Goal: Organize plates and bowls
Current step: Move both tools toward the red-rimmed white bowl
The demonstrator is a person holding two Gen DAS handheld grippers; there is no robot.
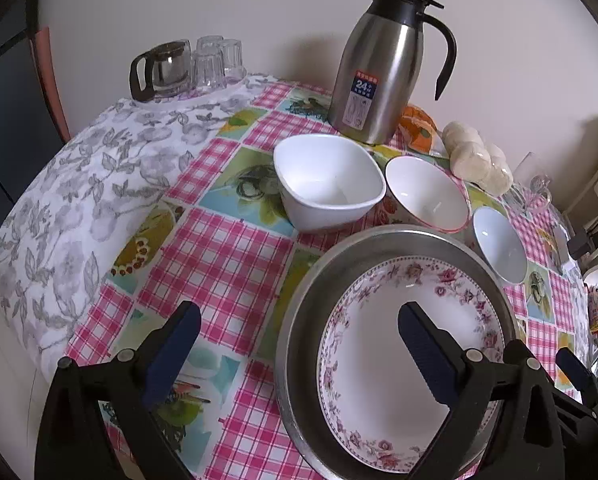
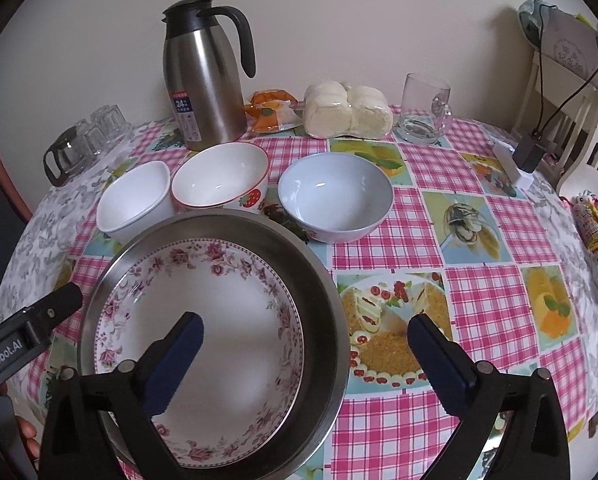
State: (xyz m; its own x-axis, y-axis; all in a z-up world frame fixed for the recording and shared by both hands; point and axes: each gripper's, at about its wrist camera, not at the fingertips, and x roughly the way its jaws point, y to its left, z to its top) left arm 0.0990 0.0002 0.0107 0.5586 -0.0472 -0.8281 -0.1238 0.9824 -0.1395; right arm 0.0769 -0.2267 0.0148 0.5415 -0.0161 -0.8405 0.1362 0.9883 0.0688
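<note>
You are holding the left tool (image 1: 299, 340) spread wide over the near edge of the worktop (image 1: 227, 248), its blue ribbed pads pinching nothing: one pad is hanging above the glossy checked oilcloth, the other above the floral plate (image 1: 383, 312). You are holding the right tool (image 2: 305, 354) spread just as wide and empty, one pad over that same plate (image 2: 227, 296), the other over the cloth's cake picture. The plate, round glazed china with a pink flower border, is lying flat inside a shallow round steel pan (image 2: 323, 280) with a brushed rim, close to you. Behind the pan three bowls are sitting in a row: a smooth white squarish bowl (image 1: 327, 180), a round white bowl (image 1: 427, 194) with a thin red rim and a strawberry print on its side, just beside it, and a plain pale blue round bowl (image 2: 335, 196) a little apart. Farther back a tall brushed-steel jug (image 2: 205, 84) with a black lid and handle is standing upright near the wall, next to wrapped pale buns (image 2: 347, 110), an orange packet (image 2: 271, 110) and a clear glass mug (image 2: 425, 108). Clear ribbed tumblers (image 1: 217, 62) and a small glass pot (image 1: 163, 70) are standing at the far corner on a grey leaf-print cloth (image 1: 79, 184).
</note>
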